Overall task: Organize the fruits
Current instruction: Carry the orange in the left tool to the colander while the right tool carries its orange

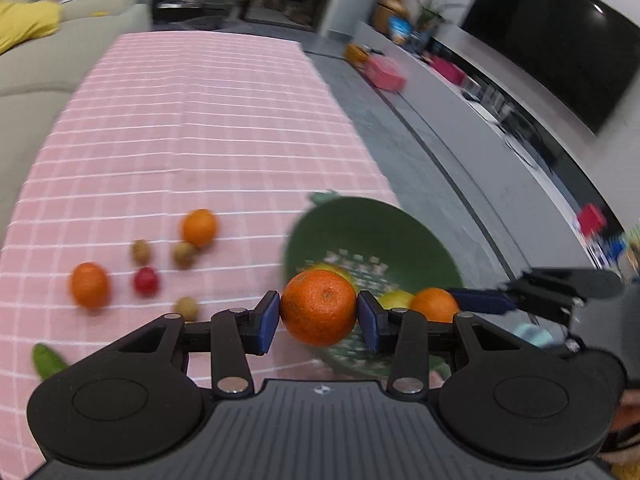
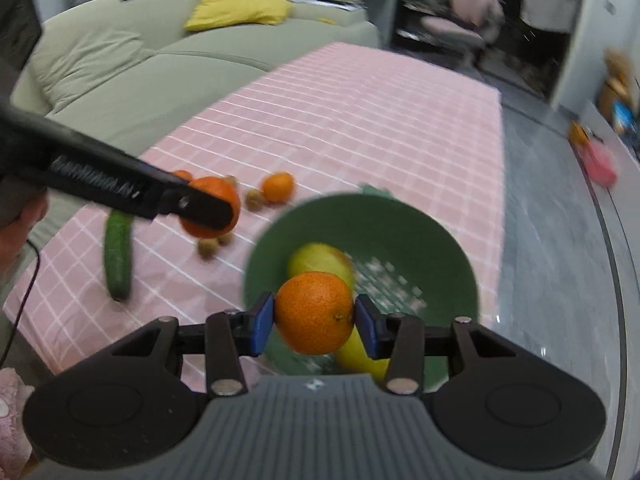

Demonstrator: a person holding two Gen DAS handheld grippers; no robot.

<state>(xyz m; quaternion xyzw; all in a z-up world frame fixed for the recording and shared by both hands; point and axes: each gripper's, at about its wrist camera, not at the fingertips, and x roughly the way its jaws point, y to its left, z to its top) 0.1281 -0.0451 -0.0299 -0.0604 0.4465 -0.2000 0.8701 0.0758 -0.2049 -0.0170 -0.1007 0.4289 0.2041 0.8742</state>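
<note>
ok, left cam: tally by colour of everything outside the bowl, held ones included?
orange: 4
brown: 3
red: 1
green: 1
total: 9

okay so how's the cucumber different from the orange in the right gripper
The cucumber is green and long; the orange is round. The cucumber lies on the pink cloth, while the orange is held in the air over the green bowl, clamped by the right gripper.
</note>
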